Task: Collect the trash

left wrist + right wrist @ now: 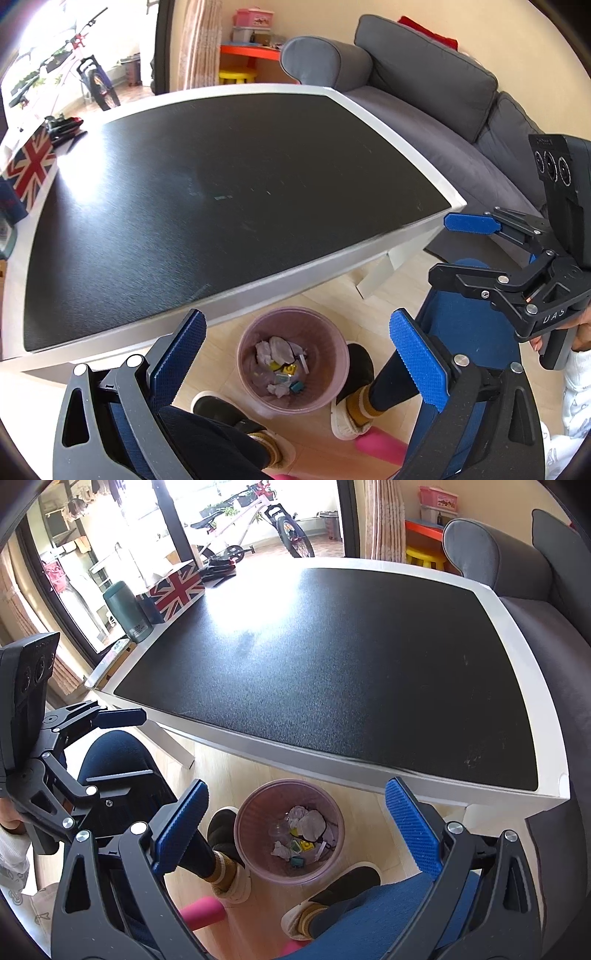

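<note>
A pink translucent waste bin (pixel 246 334) (pixel 248 805) stands on the wooden floor just in front of the table's near edge. Inside it lie crumpled tissues (pixel 277 349) (pixel 311 821) and small coloured scraps. My left gripper (pixel 299 358) hangs open above the bin with nothing between its blue pads; in the right wrist view it shows at the left edge (pixel 123 746). My right gripper (pixel 297 830) is open and empty too, over the same bin, and appears at the right in the left wrist view (pixel 456 248).
The black-topped table with a white frame (pixel 221 184) (pixel 332 664) carries a Union Jack box (pixel 31 162) (pixel 177 589) and a green flask (pixel 127 611) at its far left. A grey sofa (pixel 424 92) runs along the right. The person's slippered feet (pixel 352 410) (pixel 229 877) flank the bin.
</note>
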{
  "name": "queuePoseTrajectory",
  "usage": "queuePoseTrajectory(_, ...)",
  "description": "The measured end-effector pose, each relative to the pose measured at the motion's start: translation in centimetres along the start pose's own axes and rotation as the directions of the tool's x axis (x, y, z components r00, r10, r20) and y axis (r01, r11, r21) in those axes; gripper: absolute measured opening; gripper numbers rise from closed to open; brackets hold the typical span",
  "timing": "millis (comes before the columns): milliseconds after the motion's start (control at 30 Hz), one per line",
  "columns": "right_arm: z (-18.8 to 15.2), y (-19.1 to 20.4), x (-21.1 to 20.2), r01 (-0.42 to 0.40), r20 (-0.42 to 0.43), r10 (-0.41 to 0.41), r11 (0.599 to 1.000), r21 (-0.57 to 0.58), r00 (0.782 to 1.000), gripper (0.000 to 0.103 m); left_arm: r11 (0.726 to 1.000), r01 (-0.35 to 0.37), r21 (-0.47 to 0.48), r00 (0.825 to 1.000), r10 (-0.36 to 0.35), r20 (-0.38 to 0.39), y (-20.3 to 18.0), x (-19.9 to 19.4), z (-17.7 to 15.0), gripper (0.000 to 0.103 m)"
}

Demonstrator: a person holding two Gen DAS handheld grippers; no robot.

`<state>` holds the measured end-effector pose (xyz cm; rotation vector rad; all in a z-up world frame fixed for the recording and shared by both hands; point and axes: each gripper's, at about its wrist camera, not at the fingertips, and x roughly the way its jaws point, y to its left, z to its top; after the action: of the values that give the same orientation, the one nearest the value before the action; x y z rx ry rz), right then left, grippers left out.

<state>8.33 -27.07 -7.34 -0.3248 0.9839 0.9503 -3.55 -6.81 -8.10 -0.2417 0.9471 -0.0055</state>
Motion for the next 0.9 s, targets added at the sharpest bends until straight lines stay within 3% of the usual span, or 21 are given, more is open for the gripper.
queuePoseTrajectory(700,7.6,0.6,-3.9,0.032,0.157,-0.022,0.998,-0.062,0.987,0.096,0.996,-0.093,-0.008,0.982,0.093,0.164,3.5,-5.3,5.6,0.096)
queuePoseTrajectory(900,8.6,0.6,-4.3,0.033,0.171,-0.022,0.997,-0.063,0.985,0.097,0.998,-0.062,-0.023,0.979,0.066,0.191,4.2,-6.1,6.9,0.097)
